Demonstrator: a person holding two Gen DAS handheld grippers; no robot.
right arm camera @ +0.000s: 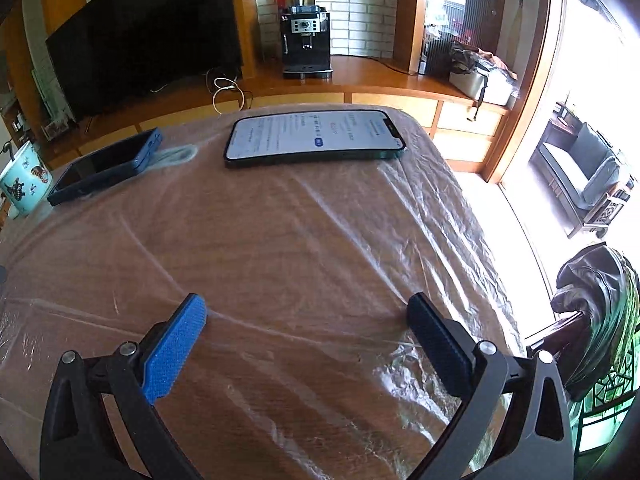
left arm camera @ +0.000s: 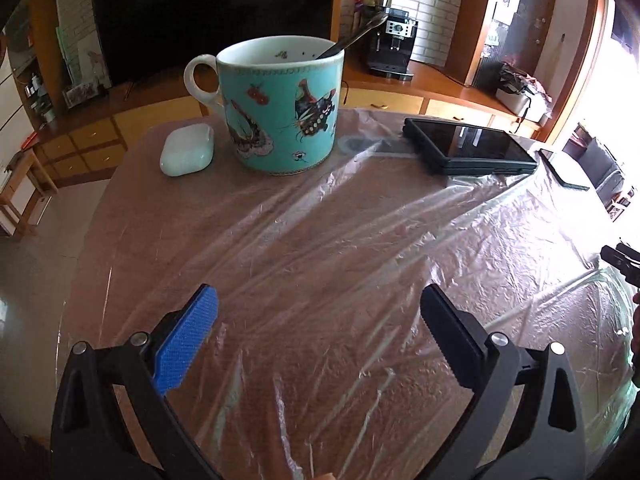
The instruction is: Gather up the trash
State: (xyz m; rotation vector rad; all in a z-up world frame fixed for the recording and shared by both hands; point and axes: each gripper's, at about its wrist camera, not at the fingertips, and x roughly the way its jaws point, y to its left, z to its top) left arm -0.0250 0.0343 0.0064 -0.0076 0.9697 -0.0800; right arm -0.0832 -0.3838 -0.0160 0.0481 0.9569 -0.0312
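Table (left arm camera: pixel 280 240) under clear plastic sheet (right arm camera: pixel 320 240): butterfly mug (left arm camera: pixel 284 108), earbud case (left arm camera: pixel 187 150), dark phone (left arm camera: pixel 468 146), lit phone (right arm camera: pixel 316 138); left gripper (left arm camera: pixel 320 332) and right gripper (right arm camera: pixel 306 336) hover, fingers spread, empty; no trash visible, so cleared or unlocated.

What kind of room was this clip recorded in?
Most likely a home living or dining room. A large dark television stands on a long wooden sideboard beside a coffee machine, and the plastic-covered table holds a butterfly mug.
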